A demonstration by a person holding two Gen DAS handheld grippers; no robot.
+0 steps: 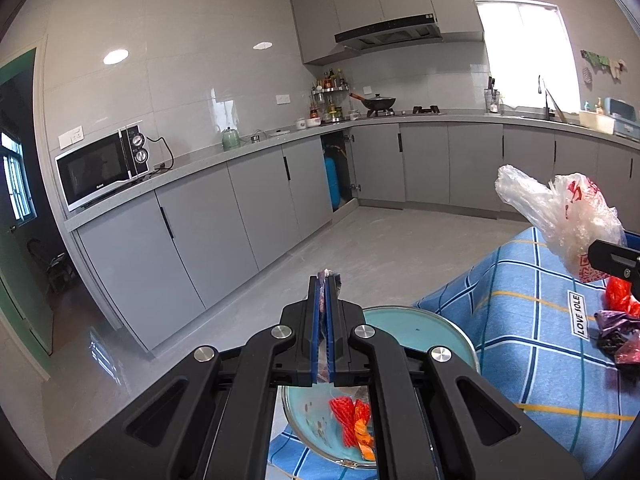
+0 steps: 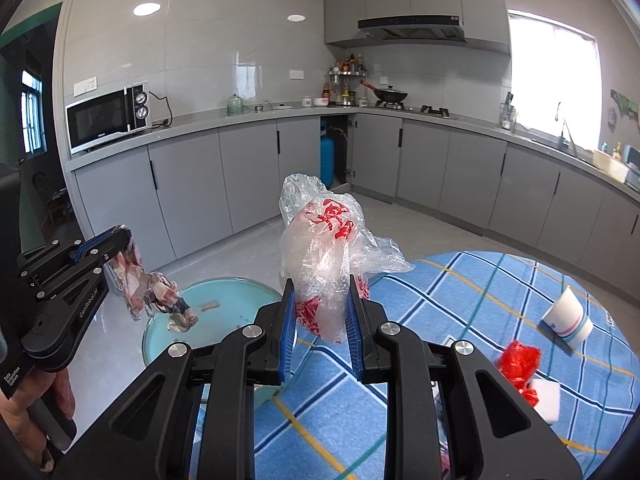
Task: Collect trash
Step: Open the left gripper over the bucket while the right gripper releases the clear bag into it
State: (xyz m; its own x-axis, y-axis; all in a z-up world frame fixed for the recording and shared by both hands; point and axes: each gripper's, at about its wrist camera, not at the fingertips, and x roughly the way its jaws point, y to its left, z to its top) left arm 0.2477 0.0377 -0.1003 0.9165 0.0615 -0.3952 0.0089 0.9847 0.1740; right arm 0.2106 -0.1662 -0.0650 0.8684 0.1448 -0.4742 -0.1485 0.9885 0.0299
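My left gripper [image 1: 325, 280] is shut on a crumpled printed wrapper [image 2: 140, 284], which hangs from it over a teal round basin [image 2: 224, 292]. In the left wrist view the basin [image 1: 404, 332] holds a red-orange net scrap [image 1: 354, 420]. My right gripper [image 2: 320, 292] is shut on a clear plastic bag with red print [image 2: 328, 248], held above the blue plaid tablecloth [image 2: 460, 300]. That bag also shows in the left wrist view [image 1: 568, 216]. The left gripper shows in the right wrist view [image 2: 120, 240].
On the cloth lie a tipped paper cup [image 2: 568, 316], a red plastic scrap [image 2: 518, 364] and a white sponge [image 2: 546, 400]. Dark purple and red wrappers [image 1: 616, 328] lie at the right. Grey cabinets, a microwave [image 1: 100, 168] and open floor lie beyond.
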